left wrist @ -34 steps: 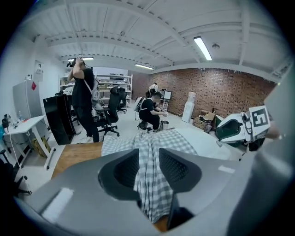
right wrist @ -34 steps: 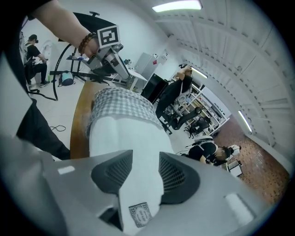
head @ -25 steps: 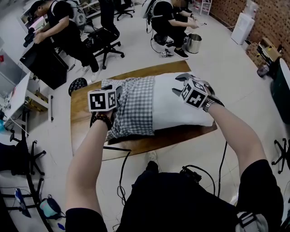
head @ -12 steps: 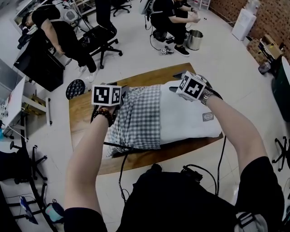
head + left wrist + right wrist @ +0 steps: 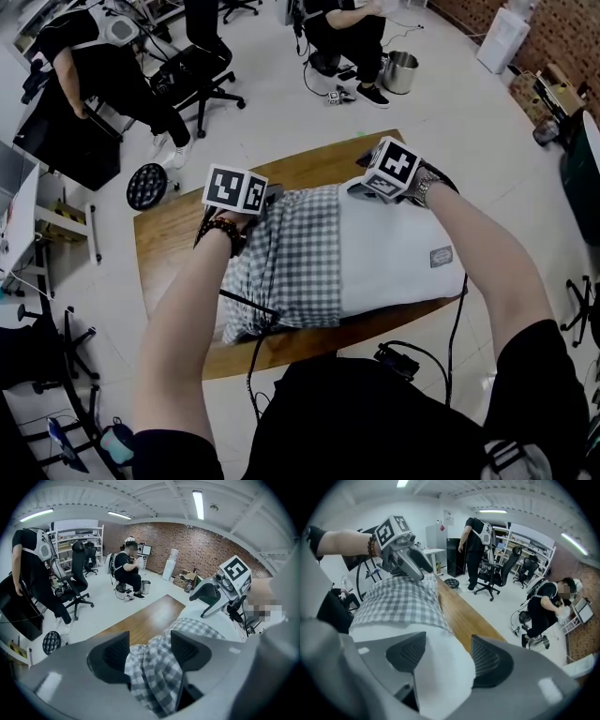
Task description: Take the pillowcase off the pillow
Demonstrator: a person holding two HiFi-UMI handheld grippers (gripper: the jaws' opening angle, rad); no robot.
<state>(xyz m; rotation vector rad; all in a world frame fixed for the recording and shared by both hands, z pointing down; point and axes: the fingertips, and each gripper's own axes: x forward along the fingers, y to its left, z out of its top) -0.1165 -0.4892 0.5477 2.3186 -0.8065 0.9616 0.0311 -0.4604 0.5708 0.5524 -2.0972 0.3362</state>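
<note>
left gripper (image 5: 150, 644) advanced, opening, pillowcase (image 5: 291, 262) between jaws

Checked pillowcase (image 5: 291, 267) half off, white pillow (image 5: 394, 272) flat

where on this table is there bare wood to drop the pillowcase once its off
Best: the bare wood at the table's left end, between its edge and the checked pillowcase. A narrower strip runs along the far side beyond the pillow. The middle and right are covered; the thin near strip has a cable over it.
</note>
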